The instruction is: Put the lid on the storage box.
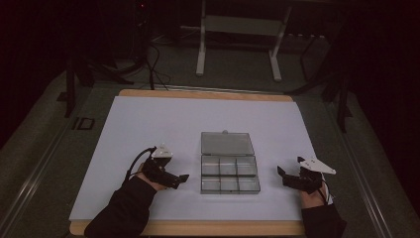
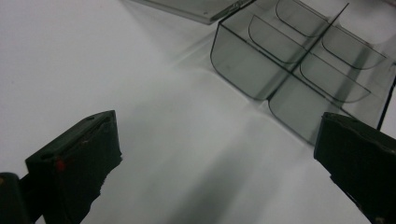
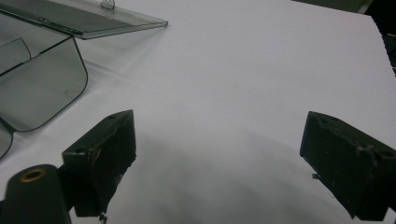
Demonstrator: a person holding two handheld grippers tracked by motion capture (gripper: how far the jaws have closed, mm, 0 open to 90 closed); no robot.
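A clear plastic compartment box point(image 1: 229, 174) lies open in the middle of the white sheet point(image 1: 148, 124), its lid point(image 1: 227, 143) folded back flat. Its several compartments look empty. My left gripper point(image 1: 182, 179) rests on the sheet just left of the box, jaws wide apart and nothing between them; the box point(image 2: 299, 70) lies ahead of it to the right. My right gripper point(image 1: 282, 174) sits to the right of the box, also open and empty, with the box wall point(image 3: 42, 88) and the lid point(image 3: 88, 18) at the upper left of its view.
The white sheet covers a wooden table point(image 1: 208, 94) whose edge shows at front and back. Beyond the table stand a white metal frame point(image 1: 237, 34) and dark cables point(image 1: 153, 64) on the floor.
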